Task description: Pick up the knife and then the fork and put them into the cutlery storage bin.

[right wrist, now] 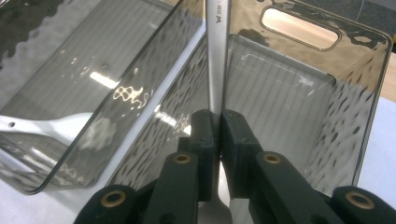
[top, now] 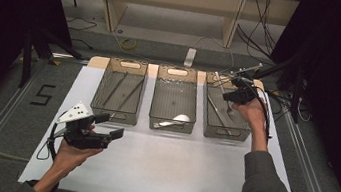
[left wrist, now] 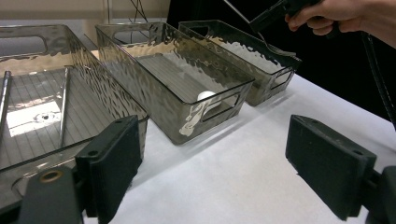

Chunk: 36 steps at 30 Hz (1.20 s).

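Fork [right wrist: 216, 56] pinched between right tongs [right wrist: 219, 122]

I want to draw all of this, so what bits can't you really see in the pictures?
- Fork: right gripper view, its top runs off the upper edge and the right gripper covers its lower part.
- White spoon: left gripper view, blurred behind the middle bin's rippled wall.
- Left bin: high view, its thin utensils are too small to name.
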Each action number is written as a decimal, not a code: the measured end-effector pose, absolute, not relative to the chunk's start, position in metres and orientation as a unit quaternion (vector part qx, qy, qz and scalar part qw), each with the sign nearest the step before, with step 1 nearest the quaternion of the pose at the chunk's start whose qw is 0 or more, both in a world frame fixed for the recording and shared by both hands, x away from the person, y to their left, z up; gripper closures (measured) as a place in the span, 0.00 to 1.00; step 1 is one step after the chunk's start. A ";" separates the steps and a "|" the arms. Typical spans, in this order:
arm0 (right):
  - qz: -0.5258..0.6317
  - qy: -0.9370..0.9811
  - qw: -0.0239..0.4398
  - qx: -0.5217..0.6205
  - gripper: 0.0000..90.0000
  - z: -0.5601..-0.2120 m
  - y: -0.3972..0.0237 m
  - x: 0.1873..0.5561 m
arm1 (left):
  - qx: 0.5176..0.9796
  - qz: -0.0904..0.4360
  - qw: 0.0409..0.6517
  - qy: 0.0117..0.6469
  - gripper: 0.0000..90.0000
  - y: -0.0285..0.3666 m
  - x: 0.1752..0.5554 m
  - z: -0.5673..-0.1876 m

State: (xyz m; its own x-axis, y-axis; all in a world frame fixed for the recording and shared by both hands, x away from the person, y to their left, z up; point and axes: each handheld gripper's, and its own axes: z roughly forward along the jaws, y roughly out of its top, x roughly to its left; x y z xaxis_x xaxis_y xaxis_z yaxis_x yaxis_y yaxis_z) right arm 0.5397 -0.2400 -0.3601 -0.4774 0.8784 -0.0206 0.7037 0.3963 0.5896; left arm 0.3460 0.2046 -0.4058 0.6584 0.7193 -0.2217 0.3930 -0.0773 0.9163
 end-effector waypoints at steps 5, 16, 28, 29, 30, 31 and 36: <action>0.262 0.814 0.166 0.491 0.94 -0.364 -0.241 0.544 | 0.719 0.146 0.559 0.386 0.20 0.204 0.346 -0.406; 0.261 0.809 0.168 0.499 0.94 -0.371 -0.238 0.550 | 0.718 0.146 0.560 0.387 0.20 0.205 0.346 -0.405; 0.266 0.801 0.171 0.509 0.93 -0.377 -0.235 0.553 | 0.717 0.146 0.560 0.387 0.20 0.205 0.345 -0.405; 0.266 0.801 0.170 0.509 0.93 -0.377 -0.235 0.553 | 0.717 0.146 0.560 0.387 0.20 0.205 0.345 -0.405; 0.266 0.800 0.171 0.510 0.93 -0.378 -0.234 0.553 | 0.717 0.146 0.560 0.387 0.20 0.205 0.345 -0.405; 0.265 0.801 0.170 0.510 0.93 -0.379 -0.234 0.554 | 0.717 0.146 0.561 0.387 0.20 0.205 0.345 -0.405; 0.264 0.799 0.167 0.514 0.93 -0.383 -0.233 0.555 | 0.717 0.146 0.560 0.387 0.20 0.205 0.345 -0.405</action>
State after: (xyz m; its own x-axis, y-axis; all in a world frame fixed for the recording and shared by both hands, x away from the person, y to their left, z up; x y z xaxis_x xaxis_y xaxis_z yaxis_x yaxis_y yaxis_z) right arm 0.5550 -0.2326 -0.3826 -0.4156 0.9095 0.0050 0.7333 0.3318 0.5935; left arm 0.3452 0.2050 -0.4053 0.6578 0.7193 -0.2236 0.3911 -0.0724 0.9175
